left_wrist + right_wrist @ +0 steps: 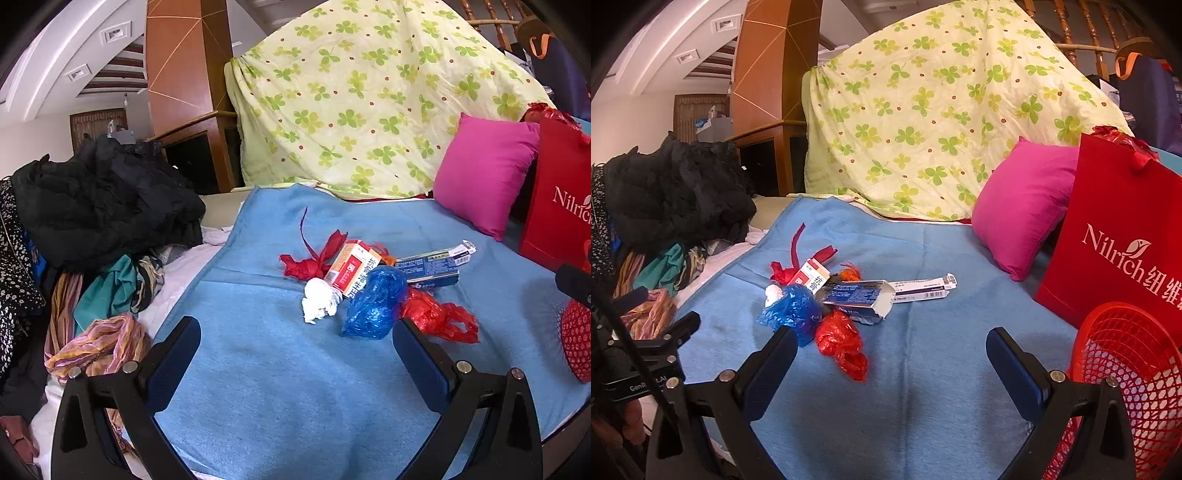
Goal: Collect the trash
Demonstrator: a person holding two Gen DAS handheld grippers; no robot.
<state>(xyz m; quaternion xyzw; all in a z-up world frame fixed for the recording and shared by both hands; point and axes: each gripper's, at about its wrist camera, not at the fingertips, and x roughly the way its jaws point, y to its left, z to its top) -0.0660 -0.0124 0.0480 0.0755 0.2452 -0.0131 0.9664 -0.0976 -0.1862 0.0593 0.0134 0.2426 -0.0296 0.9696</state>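
Observation:
A pile of trash lies on the blue blanket (277, 369): a crumpled blue plastic bag (373, 302), a white tissue wad (319, 301), a red-and-white carton (352, 266), a blue carton (428, 267), a red plastic bag (439, 315) and a red wrapper (314, 258). My left gripper (297, 339) is open and empty, just short of the pile. My right gripper (892, 349) is open and empty, with the red bag (842, 343) and blue bag (792, 310) by its left finger. A red mesh basket (1126, 373) stands at the right.
A red paper shopping bag (1115, 236) and a pink cushion (1023, 203) stand at the back right. A green-flowered sheet (942, 110) covers something behind. A heap of dark clothes and scarves (103, 206) lies on the left. My left gripper (657, 350) shows in the right wrist view.

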